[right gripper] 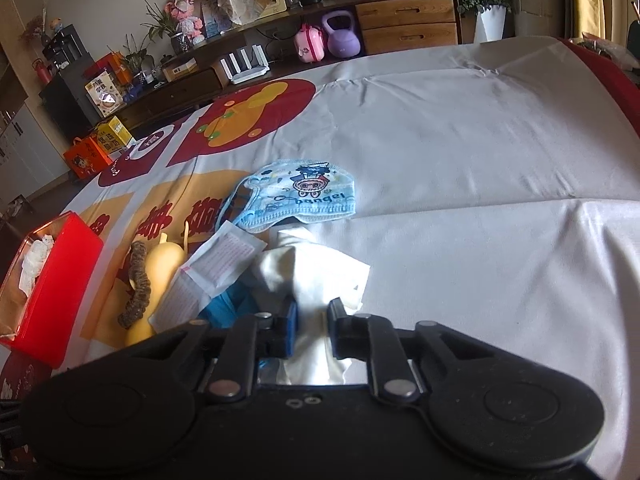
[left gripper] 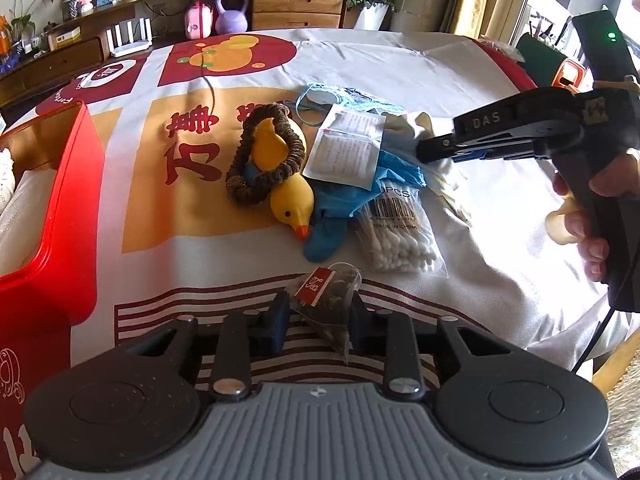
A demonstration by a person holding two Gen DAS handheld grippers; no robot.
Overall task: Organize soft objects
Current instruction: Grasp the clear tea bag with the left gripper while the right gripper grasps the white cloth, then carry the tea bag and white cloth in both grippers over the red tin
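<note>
The duck [left gripper: 290, 196] lies on its side on the tabletop [left gripper: 460, 80], long axis running from far-left to near-right, beak toward the left gripper [left gripper: 318, 320]. A brown scrunchie [left gripper: 264, 152] is looped around its body. Just right of the duck, touching it, sits the rest of the pile: a blue glove [left gripper: 340, 208] with its fingers pointing near, a paper sachet [left gripper: 344, 148] lying on the glove, a swab bag [left gripper: 396, 232] with its long axis near-to-far, and a white cloth [right gripper: 320, 272] right of the sachet. A face mask [right gripper: 304, 196] lies beyond the duck and behind the pile, long axis left-to-right. A tea bag [left gripper: 328, 296] lies nearest, in front of the duck, its tag up.

Left gripper: jaws spread, the tea bag between them; contact cannot be told. It is held low and level over the tabletop, facing the pile.

Right gripper [right gripper: 312, 320]: jaws part-spread, straddling a fold of the white cloth; whether the pads press it cannot be told. The right hand [left gripper: 592, 216] grips the handle from the duck's right, the tool reaching leftward and slightly down into the pile.

A red box [left gripper: 56, 240] stands well left of the duck, white material inside.
</note>
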